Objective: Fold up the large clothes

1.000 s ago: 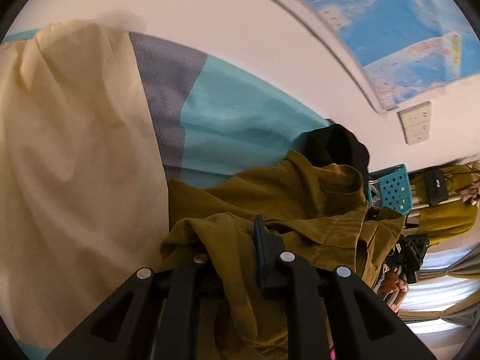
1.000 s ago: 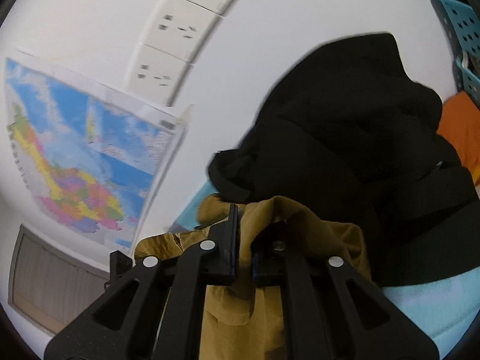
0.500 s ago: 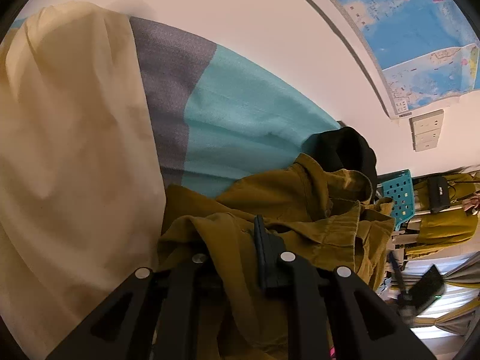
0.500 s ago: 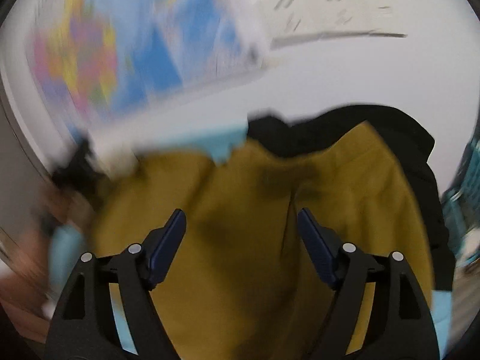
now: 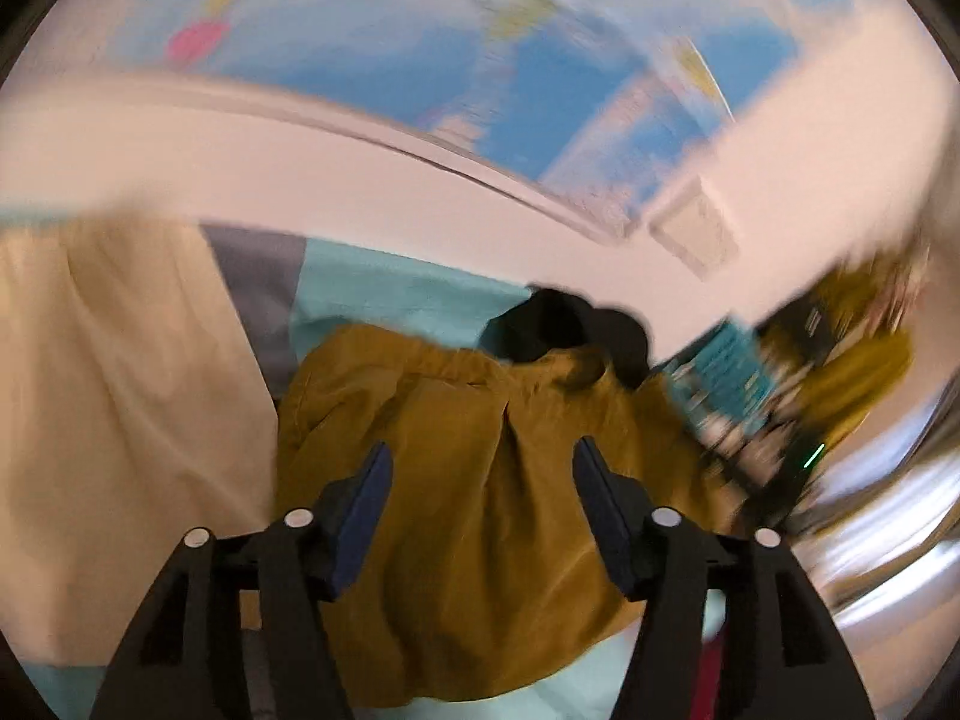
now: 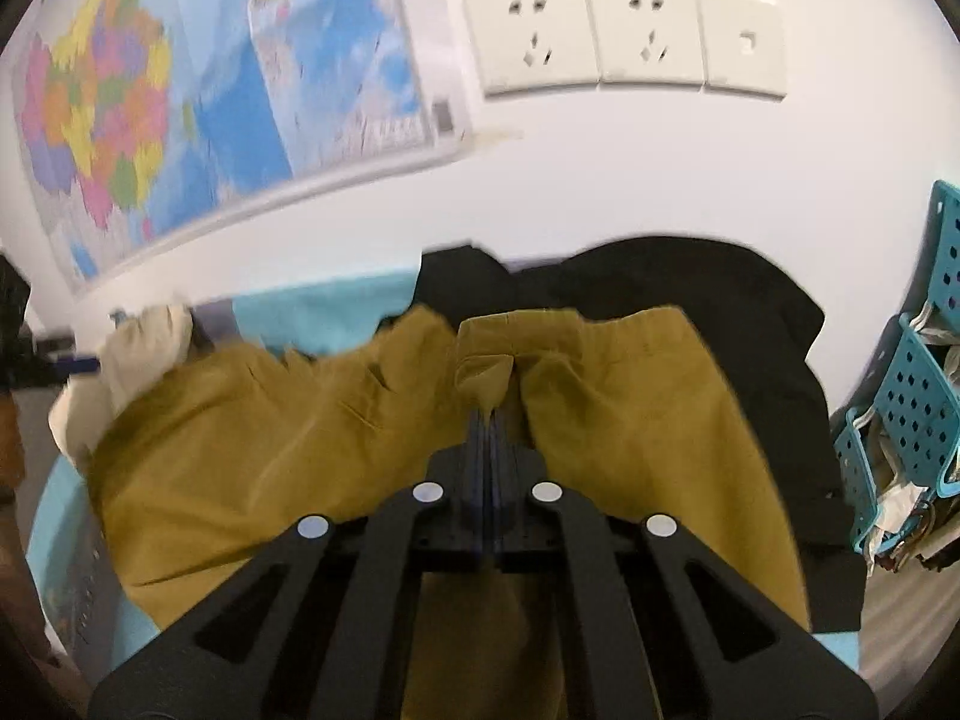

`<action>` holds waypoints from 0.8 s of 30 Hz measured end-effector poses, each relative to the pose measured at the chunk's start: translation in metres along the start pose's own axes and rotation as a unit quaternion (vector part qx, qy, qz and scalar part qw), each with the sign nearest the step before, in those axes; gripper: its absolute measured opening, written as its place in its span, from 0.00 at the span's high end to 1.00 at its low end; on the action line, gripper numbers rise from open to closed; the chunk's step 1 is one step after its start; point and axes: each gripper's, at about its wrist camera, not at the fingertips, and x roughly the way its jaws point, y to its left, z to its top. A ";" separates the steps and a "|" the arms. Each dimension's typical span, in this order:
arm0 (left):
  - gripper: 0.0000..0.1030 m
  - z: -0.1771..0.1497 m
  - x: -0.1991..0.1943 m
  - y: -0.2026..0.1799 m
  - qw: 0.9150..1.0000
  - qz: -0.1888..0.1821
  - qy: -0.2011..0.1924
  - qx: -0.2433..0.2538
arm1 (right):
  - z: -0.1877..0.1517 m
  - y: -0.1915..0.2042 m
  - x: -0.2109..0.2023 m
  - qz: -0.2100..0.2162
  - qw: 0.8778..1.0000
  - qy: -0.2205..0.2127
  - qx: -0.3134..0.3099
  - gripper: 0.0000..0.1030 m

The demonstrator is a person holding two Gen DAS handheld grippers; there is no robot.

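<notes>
- Opening above the mustard garment (image 5: 480, 498), my left gripper (image 5: 480, 480) let go its earlier pinch.
- Right gripper (image 6: 489, 420), pressed together, re-pinched the garment's fold beside the black clothes (image 6: 690, 276).

Left wrist view is motion-smeared throughout: the wall map (image 5: 420, 42) above the mustard garment (image 5: 480, 480) is reduced to colour streaks, no print can be read. The teal basket (image 5: 720, 366) right of the garment and the clutter behind it cannot be resolved. Garment's lower edge is hidden behind the left gripper (image 5: 480, 474), whose jaws are opening with no cloth pinched between them. In the right wrist view the garment's near part is covered by the right gripper (image 6: 489, 420); whether a fold is actually pinched by the closed tips cannot be told. The black garment (image 6: 750, 300) behind is mostly overlapped; basket contents too small to identify
</notes>
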 end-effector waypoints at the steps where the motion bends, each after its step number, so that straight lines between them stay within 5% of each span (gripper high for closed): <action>1: 0.41 -0.004 0.006 -0.006 1.000 0.011 0.007 0.014 | -0.001 -0.001 0.006 -0.001 1.000 0.008 0.000 0.98; 4: 0.41 -0.026 0.044 -0.025 0.995 0.038 0.057 0.067 | -0.009 0.000 0.036 -0.011 0.998 0.060 -0.001 0.97; 6: 0.41 -0.039 0.061 -0.033 0.990 0.071 0.072 0.098 | -0.013 0.000 0.044 -0.028 0.996 0.078 0.010 0.86; 7: 0.41 -0.045 0.069 -0.038 0.986 0.087 0.075 0.117 | -0.013 0.000 0.038 -0.030 0.997 0.068 0.016 0.81; 9: 0.40 -0.049 0.078 -0.041 0.980 0.117 0.072 0.144 | -0.010 0.006 0.017 -0.036 0.999 0.031 0.011 0.47; 13: 0.45 -0.053 0.091 -0.047 0.970 0.145 0.071 0.181 | -0.002 0.050 -0.007 0.026 0.999 -0.002 -0.048 0.43; 16: 0.83 -0.049 0.099 -0.043 0.964 0.181 0.063 0.182 | -0.006 0.078 0.025 0.063 0.993 0.059 -0.077 0.45; 17: 0.88 -0.046 0.100 -0.039 0.966 0.183 0.061 0.170 | -0.008 0.082 0.040 0.058 0.992 0.080 -0.084 0.49; 18: 0.92 -0.043 0.097 -0.033 0.972 0.173 0.055 0.151 | -0.009 0.085 0.053 0.055 0.990 0.094 -0.090 0.71; 20: 0.98 -0.038 0.088 -0.024 0.978 0.162 0.040 0.128 | -0.009 0.084 0.074 0.050 0.988 0.113 -0.087 0.98; 24: 0.98 -0.034 0.070 -0.018 0.984 0.146 0.007 0.099 | 0.013 0.092 0.056 0.057 0.993 0.041 -0.095 0.99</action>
